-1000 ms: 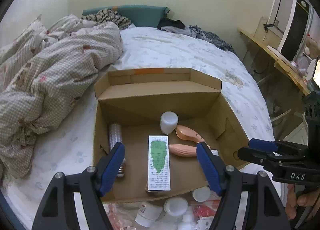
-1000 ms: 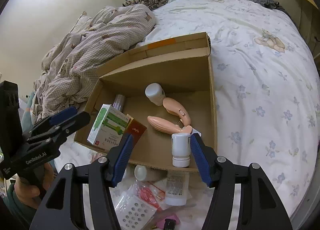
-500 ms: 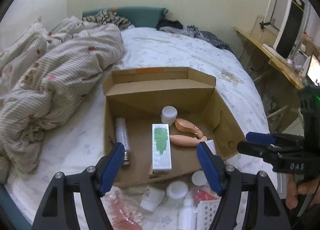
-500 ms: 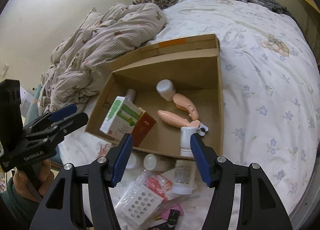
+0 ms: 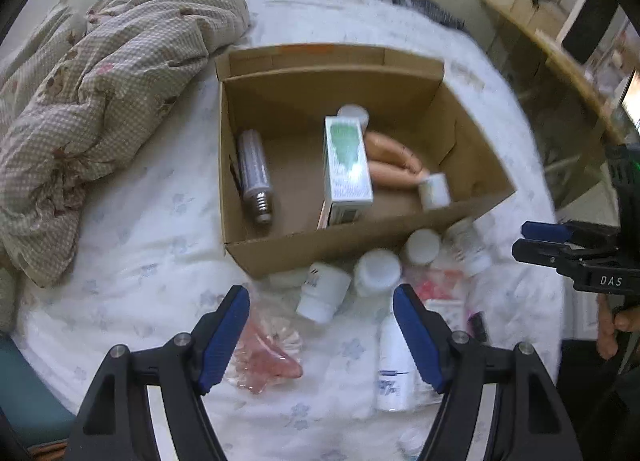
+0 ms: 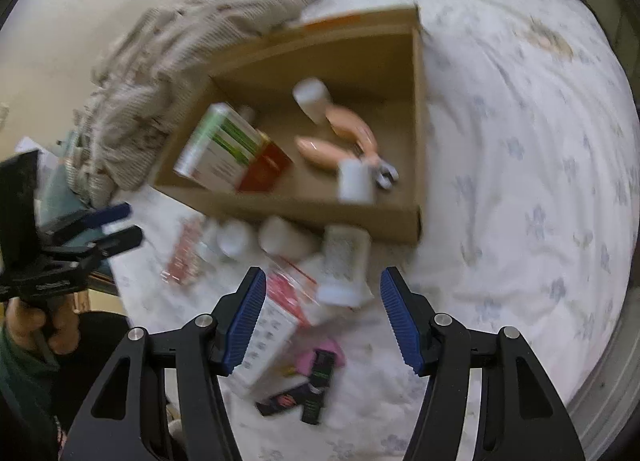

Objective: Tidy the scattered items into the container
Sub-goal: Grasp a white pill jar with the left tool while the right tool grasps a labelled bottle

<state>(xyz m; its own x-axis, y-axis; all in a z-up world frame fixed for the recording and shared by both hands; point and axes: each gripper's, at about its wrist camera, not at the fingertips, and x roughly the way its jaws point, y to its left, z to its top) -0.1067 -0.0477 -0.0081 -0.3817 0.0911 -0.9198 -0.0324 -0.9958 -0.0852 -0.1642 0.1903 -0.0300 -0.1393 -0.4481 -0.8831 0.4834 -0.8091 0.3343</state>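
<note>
An open cardboard box (image 5: 280, 249) (image 6: 416, 121) lies on the bed, holding a bulb (image 5: 254, 177), a green-and-white carton (image 5: 346, 165) (image 6: 218, 145), a pink tool (image 5: 390, 165) (image 6: 340, 137) and a small white bottle (image 5: 434, 191) (image 6: 354, 181). In front of it lie scattered white bottles (image 5: 324, 293) (image 6: 344, 261), a pink item in clear wrap (image 5: 260, 357), a blister pack (image 6: 268, 337) and small black pieces (image 6: 316, 385). My left gripper (image 5: 320, 337) hovers open over the pile, gripping nothing. My right gripper (image 6: 322, 317) is open above the blister pack and labelled bottle.
A crumpled checked quilt (image 5: 100, 101) is heaped left of the box. White flowered sheet (image 6: 520, 181) stretches to the right. A wooden desk (image 5: 560, 73) stands beyond the bed's right edge. A hand (image 6: 28, 325) holds the left gripper at the bed's near edge.
Both views have tipped downward and drawn back from the box. The box now sits higher in frame and the scattered pile in front of it lies under both grippers. Jaw widths look unchanged.
</note>
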